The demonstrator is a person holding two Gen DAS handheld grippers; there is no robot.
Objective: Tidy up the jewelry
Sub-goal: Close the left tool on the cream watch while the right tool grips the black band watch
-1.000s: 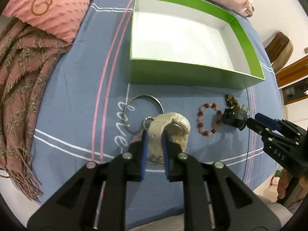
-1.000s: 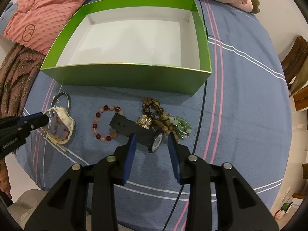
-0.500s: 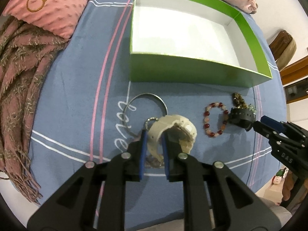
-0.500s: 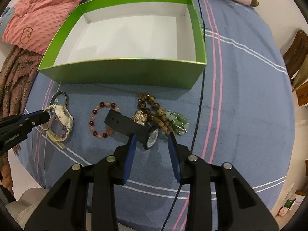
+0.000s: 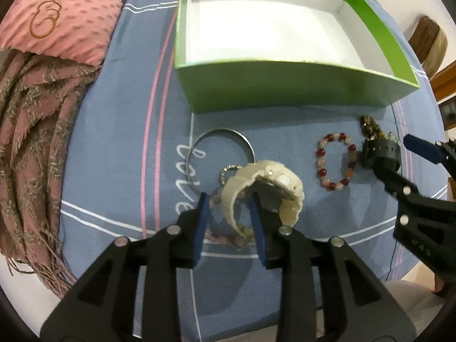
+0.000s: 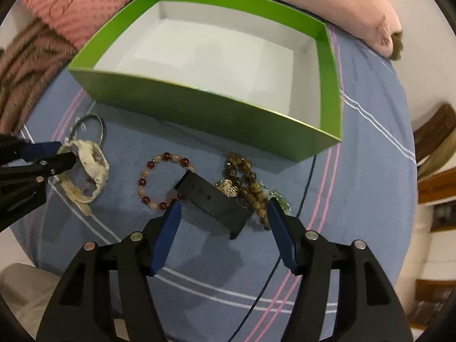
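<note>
Left wrist view: you look down on a blue bedsheet (image 5: 119,148) with the jewelry laid out in front of the open box.
Green box (image 5: 256,91): largest thing here, light card with thin walls and still holding nothing; you can drop pieces in from above, but do not lean on the near wall, which will likely buckle.
Cream watch (image 5: 265,188): chunky, springy resin strap curled into a loop, standing on the sheet near the box's left end; light but bulky, so take it across the strap, not the smooth case.
Left gripper (image 5: 229,225): jaws have just been opening; the strap stands between the blue pads (image 5: 201,228), which no longer press it.
Black watch (image 6: 216,202): flat, stiff strap lying across the sheet, its end over the red bracelet; grip across the strap's width.
Right gripper (image 6: 225,233): jaws have just been opening and stand wide apart around the strap, touching nothing.
Metal bangle (image 5: 222,148): thin, hard, slippery; pinch the rim, expect it to swing.
Red bead bracelet (image 5: 336,165): limp and elastic; pinch one bead and it will hang.
Brown bead strand (image 6: 248,182): loose heap beside the black strap, likely to snag.
</note>
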